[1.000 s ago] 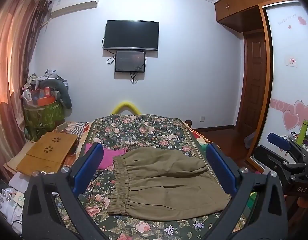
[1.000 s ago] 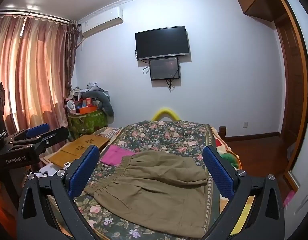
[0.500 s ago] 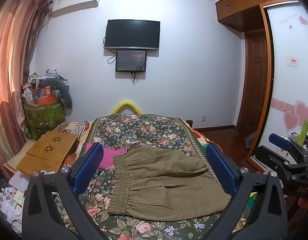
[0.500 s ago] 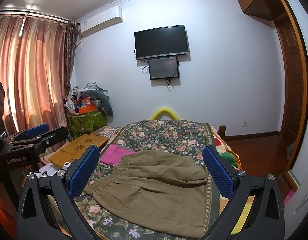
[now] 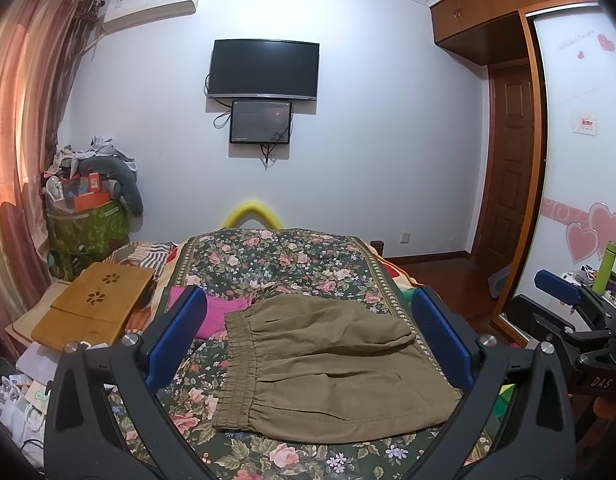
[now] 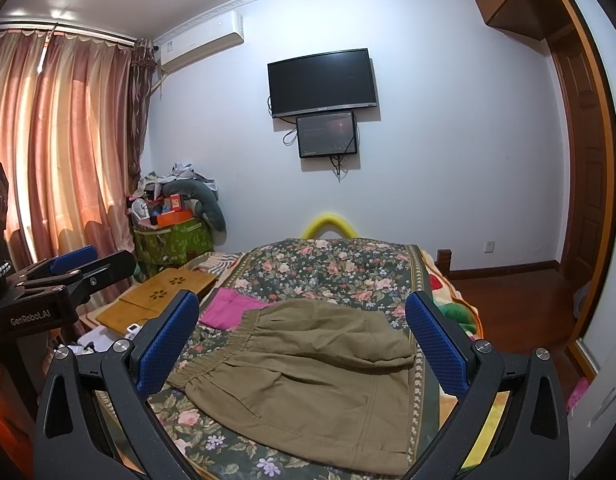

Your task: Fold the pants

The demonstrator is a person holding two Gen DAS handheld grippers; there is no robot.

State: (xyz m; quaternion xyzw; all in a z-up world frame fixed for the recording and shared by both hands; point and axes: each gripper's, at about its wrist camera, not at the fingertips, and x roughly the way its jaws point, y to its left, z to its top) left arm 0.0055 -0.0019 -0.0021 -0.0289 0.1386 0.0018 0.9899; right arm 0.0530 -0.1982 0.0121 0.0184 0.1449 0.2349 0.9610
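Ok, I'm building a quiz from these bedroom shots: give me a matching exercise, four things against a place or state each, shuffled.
Things:
1. olive-green fabric pants
2. pink folded cloth
3. black flat television
4. left hand-held gripper

Places or states:
A. mounted on the wall
B. open, holding nothing
C. spread on the floral bedspread
D. partly tucked behind the waistband

Pairs: 1-C, 2-D, 3-A, 4-B

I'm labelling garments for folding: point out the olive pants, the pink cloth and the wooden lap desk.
olive pants [image 5: 332, 364]: left wrist view, middle of fabric.
pink cloth [image 5: 220, 312]: left wrist view, visible centre.
wooden lap desk [image 5: 96, 304]: left wrist view, top panel.
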